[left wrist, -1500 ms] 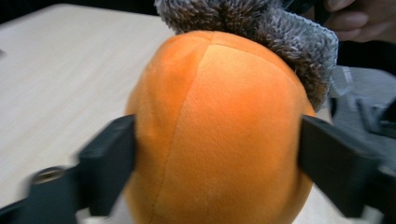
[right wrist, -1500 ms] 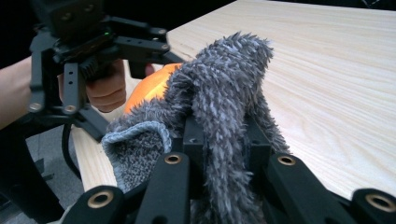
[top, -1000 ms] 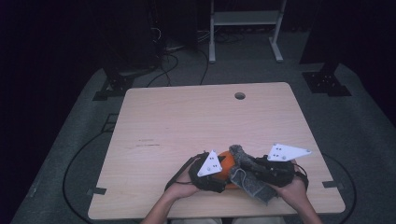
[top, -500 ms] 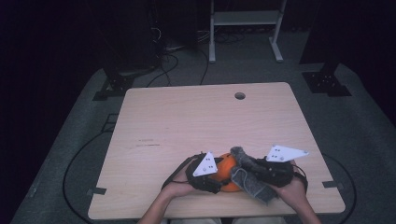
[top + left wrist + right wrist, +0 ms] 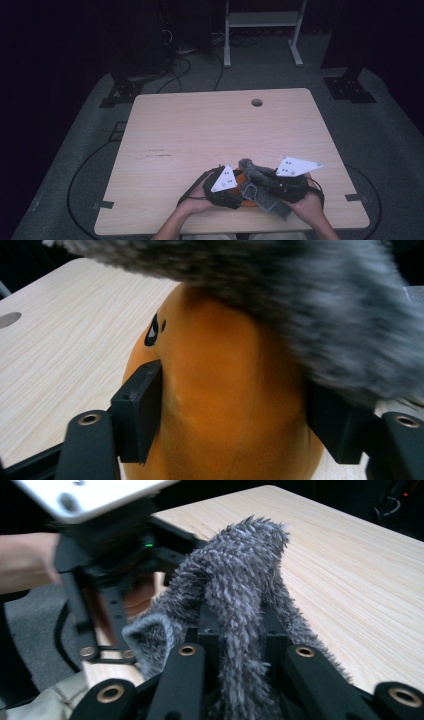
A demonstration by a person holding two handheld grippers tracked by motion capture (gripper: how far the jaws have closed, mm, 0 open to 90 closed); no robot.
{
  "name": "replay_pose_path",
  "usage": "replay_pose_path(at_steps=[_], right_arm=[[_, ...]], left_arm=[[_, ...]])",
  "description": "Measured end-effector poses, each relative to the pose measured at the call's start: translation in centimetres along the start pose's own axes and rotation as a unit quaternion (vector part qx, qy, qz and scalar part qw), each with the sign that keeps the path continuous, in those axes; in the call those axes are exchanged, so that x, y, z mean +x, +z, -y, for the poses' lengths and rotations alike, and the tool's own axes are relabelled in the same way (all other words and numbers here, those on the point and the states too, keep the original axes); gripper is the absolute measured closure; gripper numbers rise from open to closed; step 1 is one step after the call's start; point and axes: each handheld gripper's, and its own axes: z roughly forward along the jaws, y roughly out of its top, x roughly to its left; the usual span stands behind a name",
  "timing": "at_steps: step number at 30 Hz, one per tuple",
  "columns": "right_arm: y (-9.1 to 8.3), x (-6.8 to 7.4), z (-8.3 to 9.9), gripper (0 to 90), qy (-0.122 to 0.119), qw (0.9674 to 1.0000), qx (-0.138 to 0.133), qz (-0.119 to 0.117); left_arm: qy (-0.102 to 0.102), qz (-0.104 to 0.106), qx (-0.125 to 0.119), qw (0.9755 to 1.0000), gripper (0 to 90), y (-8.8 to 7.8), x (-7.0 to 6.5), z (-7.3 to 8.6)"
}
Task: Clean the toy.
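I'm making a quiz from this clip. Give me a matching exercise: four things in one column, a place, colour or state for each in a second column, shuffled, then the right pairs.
Things:
1. left tongs
2. right tongs
3. table
4. table hole

States:
A. light wood
B. shut on the grey furry cloth
C. near the far edge
D. clamped on the orange thing

Pairs: 1-D, 2-B, 3-A, 4-C
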Motion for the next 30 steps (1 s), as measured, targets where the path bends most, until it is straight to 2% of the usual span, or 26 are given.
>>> replay_pose_path(at_steps=[4,9,11,15,18,20,23,25,27,30], right_arm=[[-0.7,-2.5,1.5,76.9,0.056,0.9983,-0.017,0.010],[-1.1,-4.5,3.3,76.9,0.098,0.9948,-0.018,0.019],[-1.0,-5.0,3.9,76.9,0.117,0.9929,-0.018,0.013],[-1.0,-5.5,4.5,76.8,0.126,0.9918,-0.008,0.017],[-0.8,-5.8,4.9,76.8,0.123,0.9919,0.013,0.032],[-0.6,-5.9,5.2,76.9,0.128,0.9912,0.017,0.031],[-1.1,-5.3,4.1,76.9,0.114,0.9932,-0.004,0.024],[-1.5,-4.5,3.0,76.9,0.104,0.9941,-0.030,0.007],[-1.6,-3.6,1.8,76.9,0.084,0.9957,-0.039,-0.004],[-1.0,-2.4,0.5,76.8,0.060,0.9974,-0.039,-0.009]], left_arm=[[-0.002,0.003,-0.004,1.0000,32.3,0.1,0.2,0.0],[-0.021,0.011,-0.012,0.9996,32.5,-0.3,0.9,0.4],[-0.025,0.014,-0.014,0.9995,32.5,-0.3,1.0,0.5],[-0.028,0.018,-0.018,0.9993,32.3,-0.4,1.3,0.7],[-0.032,0.018,-0.020,0.9991,32.0,-0.8,1.6,0.9],[-0.037,0.019,-0.022,0.9989,31.8,-0.9,1.7,1.1],[-0.041,0.019,-0.022,0.9987,31.5,-1.0,1.8,1.1],[-0.040,0.019,-0.025,0.9987,31.4,-0.7,1.7,1.1],[-0.031,0.020,-0.023,0.9991,31.4,-0.4,1.4,0.9],[-0.002,0.023,-0.015,0.9996,31.4,-0.1,0.5,0.5]])
